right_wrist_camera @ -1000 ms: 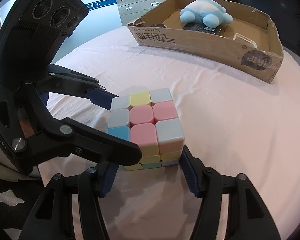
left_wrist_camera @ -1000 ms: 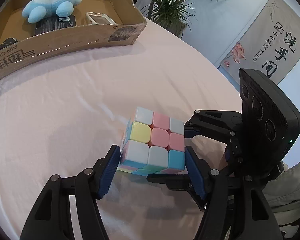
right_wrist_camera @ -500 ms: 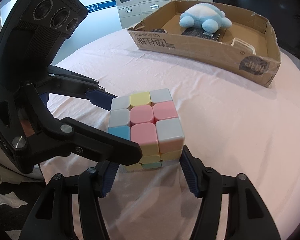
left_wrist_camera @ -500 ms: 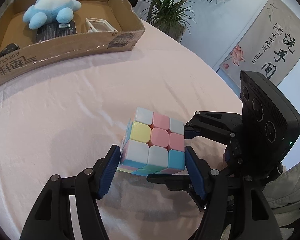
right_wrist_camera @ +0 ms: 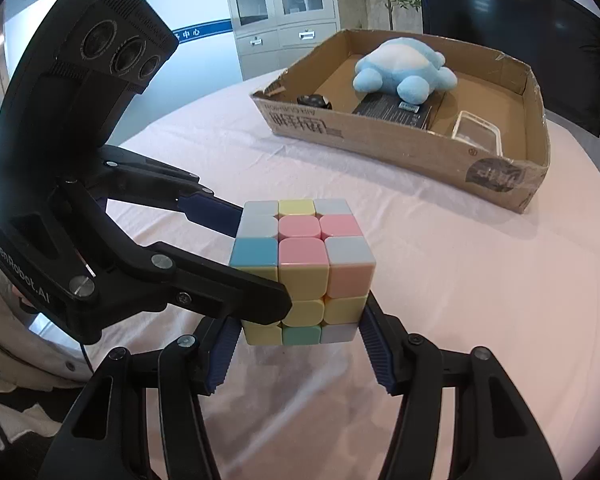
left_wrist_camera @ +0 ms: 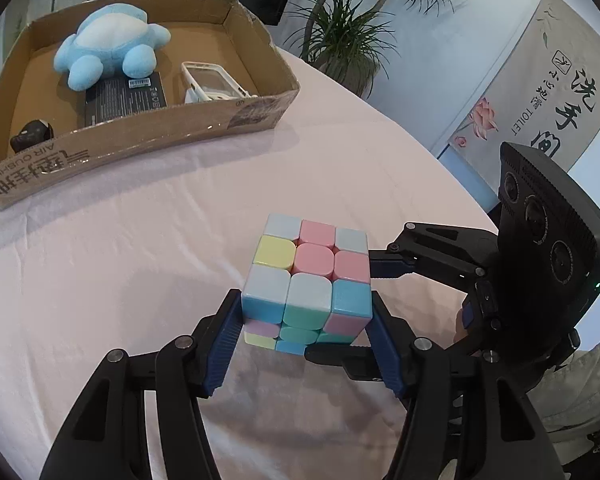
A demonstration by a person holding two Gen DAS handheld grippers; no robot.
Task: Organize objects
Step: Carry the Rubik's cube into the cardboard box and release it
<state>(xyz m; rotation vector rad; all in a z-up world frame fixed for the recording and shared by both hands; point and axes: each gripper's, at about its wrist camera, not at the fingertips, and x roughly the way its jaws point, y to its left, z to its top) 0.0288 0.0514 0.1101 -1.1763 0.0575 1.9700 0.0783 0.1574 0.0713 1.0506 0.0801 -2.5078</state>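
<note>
A pastel puzzle cube (left_wrist_camera: 308, 284) is held above the pink tablecloth (left_wrist_camera: 140, 264); it also shows in the right wrist view (right_wrist_camera: 300, 268). My left gripper (left_wrist_camera: 306, 340) is shut on the cube's lower sides. My right gripper (right_wrist_camera: 296, 344) is shut on the cube too, crosswise to the left one. The right gripper's fingers (left_wrist_camera: 396, 268) reach in from the right in the left wrist view. The left gripper's fingers (right_wrist_camera: 220, 280) reach in from the left in the right wrist view. A cardboard box (left_wrist_camera: 148, 136) stands at the far side of the table.
The box (right_wrist_camera: 440, 156) holds a blue plush turtle (left_wrist_camera: 108, 48), a black booklet (left_wrist_camera: 128, 100), a clear case (left_wrist_camera: 212, 84) and a small dark object (left_wrist_camera: 32, 136). Potted plants (left_wrist_camera: 348, 28) and a sign (left_wrist_camera: 540, 92) stand beyond the table edge. Cabinets (right_wrist_camera: 284, 12) are behind.
Both grippers have lifted the cube together, higher above the cloth. The box interior shows more from above. Grips are unchanged.
</note>
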